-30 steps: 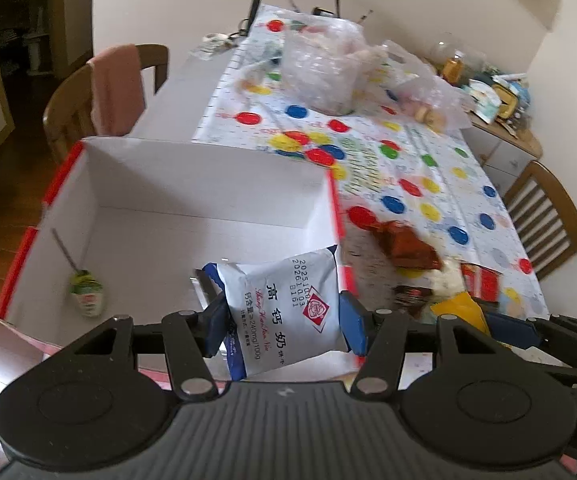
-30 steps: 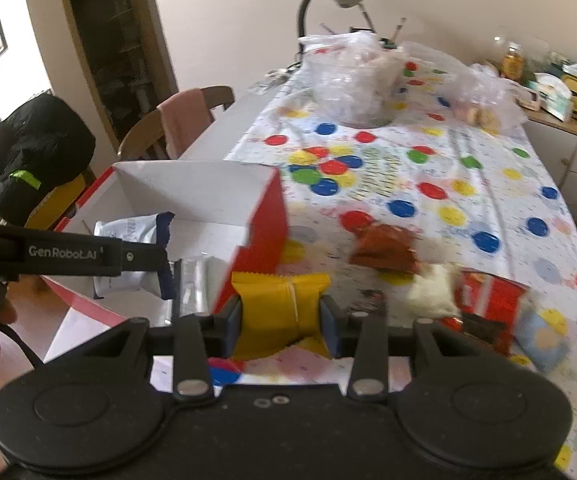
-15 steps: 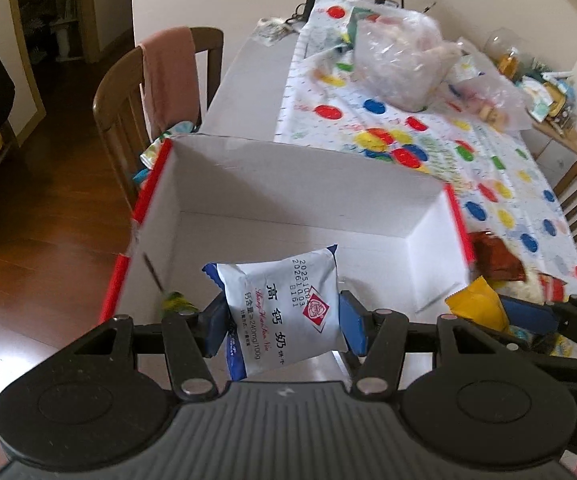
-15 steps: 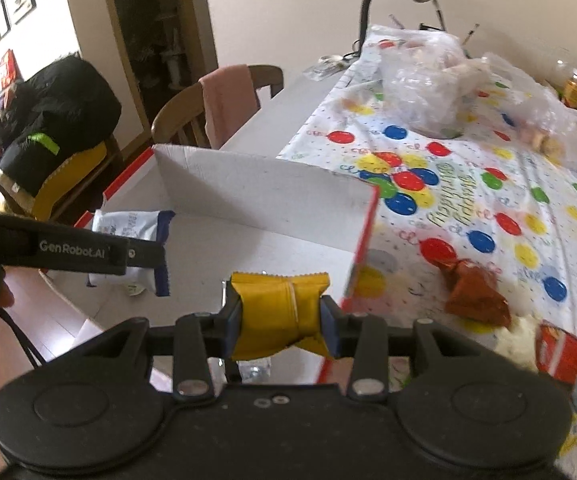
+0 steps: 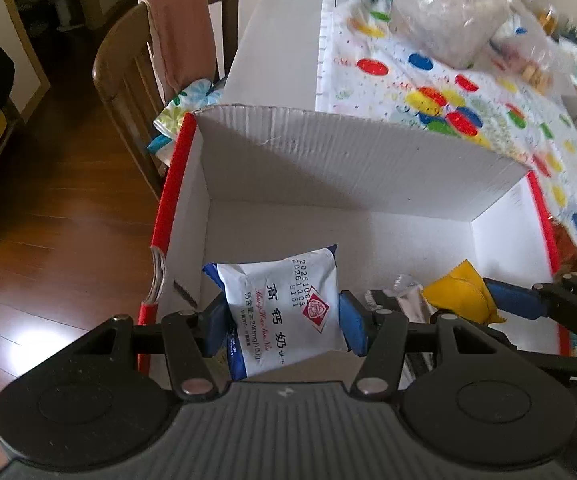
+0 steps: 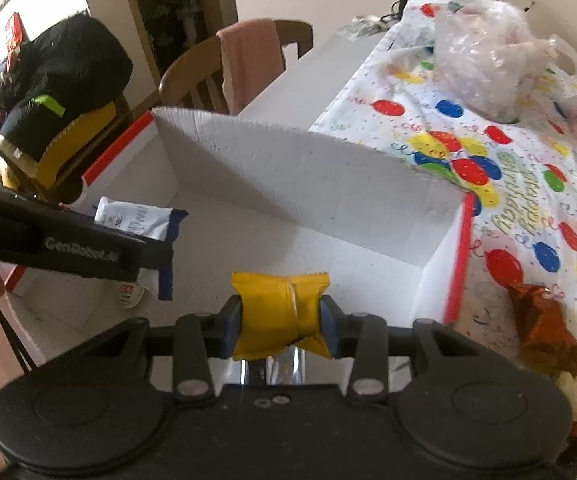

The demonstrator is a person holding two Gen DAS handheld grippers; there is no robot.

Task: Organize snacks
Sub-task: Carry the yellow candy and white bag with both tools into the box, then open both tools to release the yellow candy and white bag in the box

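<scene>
Two snack packets held over the open cardboard box (image 5: 352, 168).

Left wrist view: the left hand-held gripper (image 5: 282, 326) pinches a white-and-blue biscuit packet (image 5: 284, 312) at lower centre, above the box floor; releasing near the red left wall risks it catching the rim.
Right wrist view: the right hand-held gripper (image 6: 282, 326) pinches a yellow snack packet (image 6: 280, 312) at lower centre, over a silver wrapper (image 6: 272, 370); both grippers are close and could collide.

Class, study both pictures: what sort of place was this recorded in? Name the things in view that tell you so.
Most likely a home dining room. A long table under a balloon-print party tablecloth, wooden dining chairs with a pink cloth draped over one, and wood flooring all point to a household, not a lab.
</scene>
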